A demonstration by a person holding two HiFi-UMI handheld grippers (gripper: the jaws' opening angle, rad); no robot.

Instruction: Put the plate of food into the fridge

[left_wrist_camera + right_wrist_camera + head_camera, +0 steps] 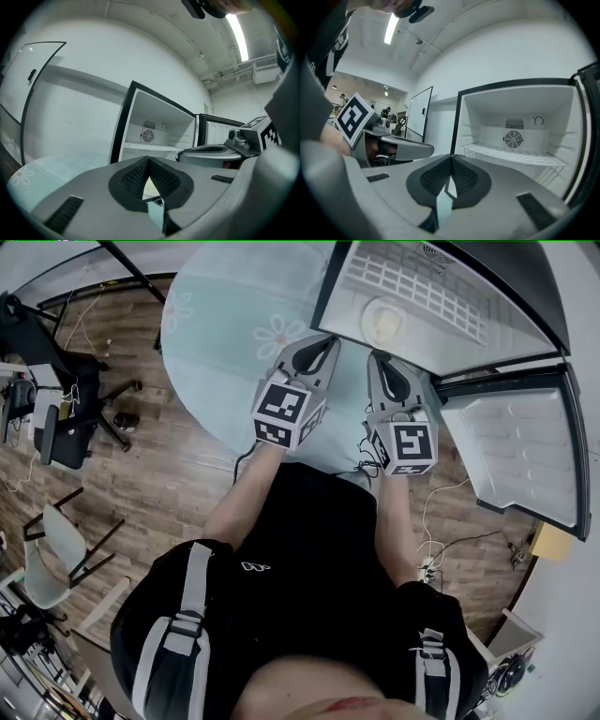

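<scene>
Plate (384, 322) apparently on the fridge (324, 296) shelf — both claws closed on nothing.
Left claw (323, 341) and right claw (380, 360) hover at the opening; a careless swing could clip the open door (525, 446) — or leave it ajar.

Holding left gripper (328, 339) and right gripper (376, 355) side by side just short of the fridge (469, 296), both aimed into it, with jaws closed tip to tip on nothing. Reaching with bare forearms stretched forward, marker cubes nearest the body.

Head view: steeply down over table (216, 352). 2 gripper views: close, level, facing open fridge (515, 122); shared.
</scene>
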